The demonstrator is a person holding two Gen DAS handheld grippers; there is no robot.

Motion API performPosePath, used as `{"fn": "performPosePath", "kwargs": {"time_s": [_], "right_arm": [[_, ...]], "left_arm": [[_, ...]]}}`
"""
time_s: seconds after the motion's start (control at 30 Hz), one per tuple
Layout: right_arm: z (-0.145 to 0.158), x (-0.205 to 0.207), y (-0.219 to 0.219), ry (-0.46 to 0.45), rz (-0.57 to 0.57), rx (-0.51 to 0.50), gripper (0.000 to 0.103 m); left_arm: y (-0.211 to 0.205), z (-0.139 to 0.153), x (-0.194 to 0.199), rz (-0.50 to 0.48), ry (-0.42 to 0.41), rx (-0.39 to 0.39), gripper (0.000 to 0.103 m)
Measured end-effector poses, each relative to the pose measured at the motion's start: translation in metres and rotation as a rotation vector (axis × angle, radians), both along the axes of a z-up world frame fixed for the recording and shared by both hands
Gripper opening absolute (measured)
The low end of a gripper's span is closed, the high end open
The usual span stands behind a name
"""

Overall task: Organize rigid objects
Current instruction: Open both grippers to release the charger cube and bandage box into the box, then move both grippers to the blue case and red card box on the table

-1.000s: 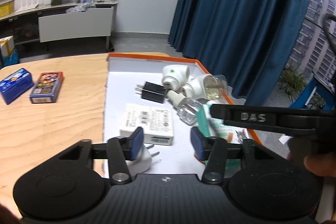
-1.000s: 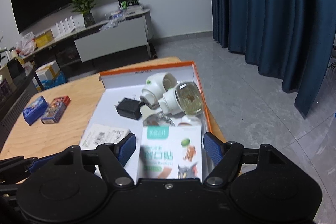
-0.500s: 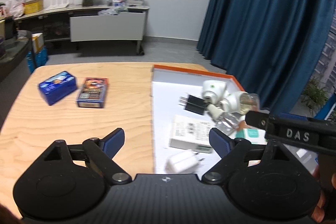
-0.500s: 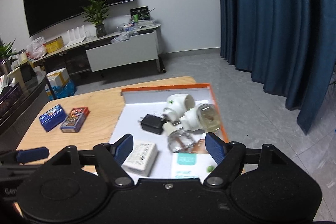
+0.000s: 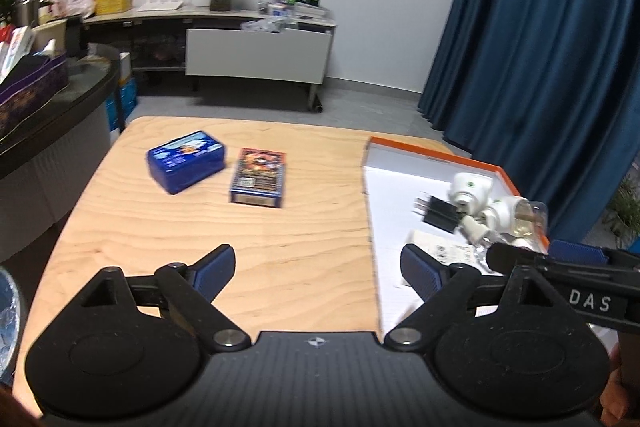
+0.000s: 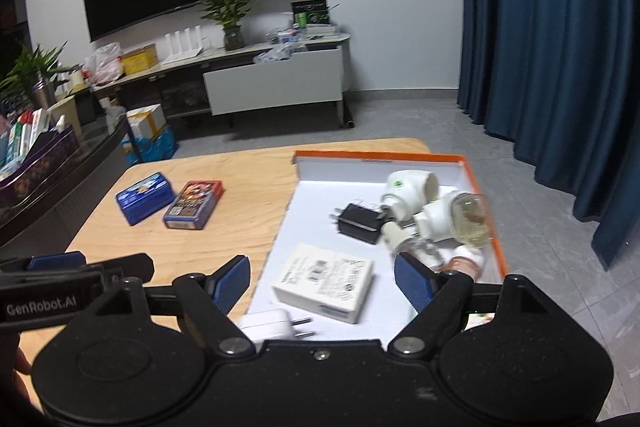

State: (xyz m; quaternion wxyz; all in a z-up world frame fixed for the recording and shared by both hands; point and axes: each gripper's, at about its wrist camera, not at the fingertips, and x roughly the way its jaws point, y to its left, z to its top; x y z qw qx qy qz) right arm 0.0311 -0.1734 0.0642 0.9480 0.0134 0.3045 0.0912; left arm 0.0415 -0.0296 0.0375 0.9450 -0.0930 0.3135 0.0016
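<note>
Hovering above the near edge of the light wooden table (image 5: 256, 235), the left gripper (image 5: 316, 267) has its blue-padded fingers spread wide with nothing between them. The right gripper (image 6: 322, 281) is likewise spread and empty, poised over the shallow white tray with an orange rim (image 6: 486, 211).

Two items lie on the bare wood, well apart from the tray: a blue rectangular tin (image 5: 186, 167) and, just beside it, a flat card box with a dark printed face (image 5: 259, 178). Inside the tray sit a flat white carton (image 6: 326, 281), a white plug adapter (image 6: 266, 323), a black plug adapter (image 6: 358, 223), and a tight cluster of white plug-in diffusers with clear glass bottles (image 6: 440, 211) against the far right wall.

Likely risk: reaching for the tin or card box with a shallow grip could let either slide across the smooth wood, and the two are close enough that one finger may nudge the neighbour. Dropping another piece into the crowded right side could knock the glass bottles over the low rim, which runs near the table's right edge.

Open room lies on the tray's left half and across the table's centre.
</note>
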Motion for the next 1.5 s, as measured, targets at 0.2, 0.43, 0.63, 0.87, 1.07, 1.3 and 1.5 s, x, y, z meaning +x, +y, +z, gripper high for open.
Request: {"fn": "performPosePath", "kwargs": {"time_s": [0.2,0.43,0.63,0.87,1.07,1.3,1.5], "right_arm": [[-0.008,0.008,0.023,0.021,0.050,-0.019,0.094],[-0.019,0.026,0.049,0.054,0.109,-0.025,0.094],[-0.025,0.043,0.065,0.074,0.142,-0.022,0.094],[-0.030,0.061,0.077,0.095,0.163,-0.029,0.094],[-0.035,0.077,0.084,0.114,0.180,-0.021,0.094],[-0.040,0.101,0.099,0.142,0.209,0.006,0.094],[-0.049,0.126,0.129,0.173,0.235,0.014,0.094]], "left_arm": [[0.027,-0.009,0.007,0.054,0.022,-0.009,0.092],[0.061,-0.018,0.022,0.089,0.042,0.009,0.092],[0.088,-0.023,0.045,0.108,0.043,0.063,0.094],[0.111,-0.034,0.086,0.066,0.007,0.168,0.099],[0.128,-0.052,0.131,-0.018,0.029,0.223,0.100],[0.132,-0.070,0.163,-0.102,0.038,0.275,0.100],[0.136,-0.073,0.165,-0.121,0.044,0.191,0.062]]}}
